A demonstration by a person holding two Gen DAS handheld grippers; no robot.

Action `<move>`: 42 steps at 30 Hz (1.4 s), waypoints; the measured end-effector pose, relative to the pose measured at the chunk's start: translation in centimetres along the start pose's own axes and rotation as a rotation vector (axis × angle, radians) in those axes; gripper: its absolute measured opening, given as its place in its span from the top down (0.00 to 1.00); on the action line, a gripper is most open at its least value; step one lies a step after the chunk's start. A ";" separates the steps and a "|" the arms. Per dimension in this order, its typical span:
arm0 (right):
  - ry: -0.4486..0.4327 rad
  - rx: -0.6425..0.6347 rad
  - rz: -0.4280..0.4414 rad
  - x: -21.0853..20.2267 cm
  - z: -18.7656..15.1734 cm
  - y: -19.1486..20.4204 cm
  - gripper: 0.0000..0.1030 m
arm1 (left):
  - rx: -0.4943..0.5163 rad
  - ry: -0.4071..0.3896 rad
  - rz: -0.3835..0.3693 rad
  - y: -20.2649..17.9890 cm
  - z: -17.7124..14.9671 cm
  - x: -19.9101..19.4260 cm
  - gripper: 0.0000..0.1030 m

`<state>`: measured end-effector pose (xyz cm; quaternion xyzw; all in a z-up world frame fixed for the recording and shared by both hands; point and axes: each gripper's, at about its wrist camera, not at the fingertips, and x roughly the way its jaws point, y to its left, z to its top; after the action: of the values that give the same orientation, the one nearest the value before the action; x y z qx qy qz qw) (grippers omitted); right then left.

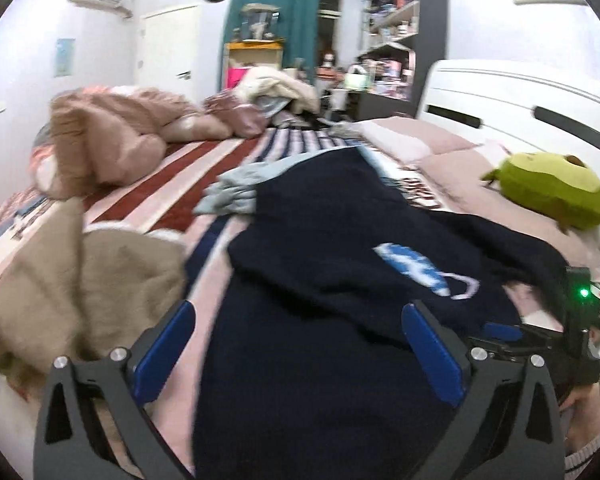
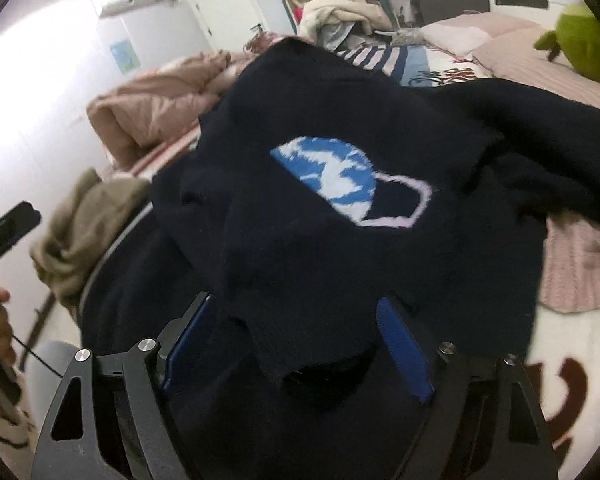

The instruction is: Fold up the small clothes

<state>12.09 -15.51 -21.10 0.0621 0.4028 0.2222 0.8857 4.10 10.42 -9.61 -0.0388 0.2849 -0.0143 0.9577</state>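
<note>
A dark navy sweater (image 1: 320, 280) with a blue and white emblem (image 1: 416, 268) lies bunched on the bed. It also fills the right wrist view (image 2: 300, 248), where its emblem (image 2: 340, 176) faces up. My left gripper (image 1: 300, 328) is open, its blue pads (image 1: 168, 344) set wide over the sweater's near part. My right gripper (image 2: 296, 320) is open too, with a fold of the sweater lying between its blue pads (image 2: 400, 344), not pinched. The right gripper's body shows at the right edge of the left wrist view (image 1: 580, 320).
A tan fleece garment (image 1: 80, 280) lies to the left of the sweater, and a light blue garment (image 1: 236, 188) behind it. A pink duvet (image 1: 112, 136) is heaped at the far left. A green plush toy (image 1: 548, 188) sits on the pink pillows (image 1: 440, 140) at the right.
</note>
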 end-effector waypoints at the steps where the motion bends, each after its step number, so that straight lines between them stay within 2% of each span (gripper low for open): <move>1: 0.005 -0.027 -0.016 0.3 0.0 0.5 0.28 | -0.012 -0.003 0.015 0.7 -0.3 0.2 0.01; 3: 0.031 -0.099 -0.088 1.3 0.0 1.6 0.42 | -0.032 -0.013 0.050 1.9 -0.7 0.7 0.01; 4: 0.038 -0.134 -0.130 1.6 -0.1 2.1 0.55 | -0.035 -0.018 0.064 2.3 -0.9 0.9 0.01; 7: 0.014 -0.152 -0.166 1.2 0.0 2.3 0.74 | -0.011 -0.049 0.089 2.7 -1.4 1.4 0.01; 11: -0.041 -0.196 -0.209 -0.3 0.1 2.6 0.92 | 0.062 -0.051 0.122 2.4 -1.6 2.3 0.01; 13: -0.055 -0.223 -0.232 -0.9 0.2 3.0 0.93 | 0.077 -0.051 0.113 2.2 -1.7 2.5 0.01; 17: -0.128 -0.233 -0.255 -3.2 0.8 3.3 0.94 | 0.075 -0.074 0.052 1.9 -1.7 2.1 0.01; 19: -0.170 -0.232 -0.255 -4.5 1.1 3.5 0.94 | 0.062 -0.072 -0.006 1.8 -1.5 1.9 0.01; 24: -0.207 -0.239 -0.293 -6.7 1.3 3.5 0.97 | -0.074 -0.022 -0.201 2.1 -1.0 1.6 0.01; 28: -0.198 -0.190 -0.321 -8.1 0.7 1.5 0.99 | -0.044 -0.023 -0.188 0.8 -0.8 1.2 0.01; 31: -0.173 -0.131 -0.247 -8.5 0.1 -0.3 0.99 | -0.043 -0.012 -0.198 -0.1 -0.7 1.2 0.01; 33: -0.185 -0.085 -0.227 -9.0 -0.1 -1.2 0.98 | -0.040 -0.003 -0.215 -1.1 -0.5 1.1 0.01; 34: -0.197 -0.056 -0.217 -9.5 -0.2 -1.9 0.93 | -0.036 -0.003 -0.220 -1.4 -0.5 1.0 0.01; 38: -0.251 0.100 -0.159 -11.8 -1.1 -5.6 0.63 | -0.010 -0.008 -0.217 -3.0 0.0 0.8 0.01; 42: -0.289 0.272 -0.161 -14.0 -3.0 -10.5 0.56 | -0.003 0.004 -0.221 -4.7 0.3 1.1 0.01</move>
<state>5.43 -31.30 -16.52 0.1800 0.3014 0.0832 0.9327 5.21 5.68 -9.56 -0.0716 0.2808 -0.1193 0.9496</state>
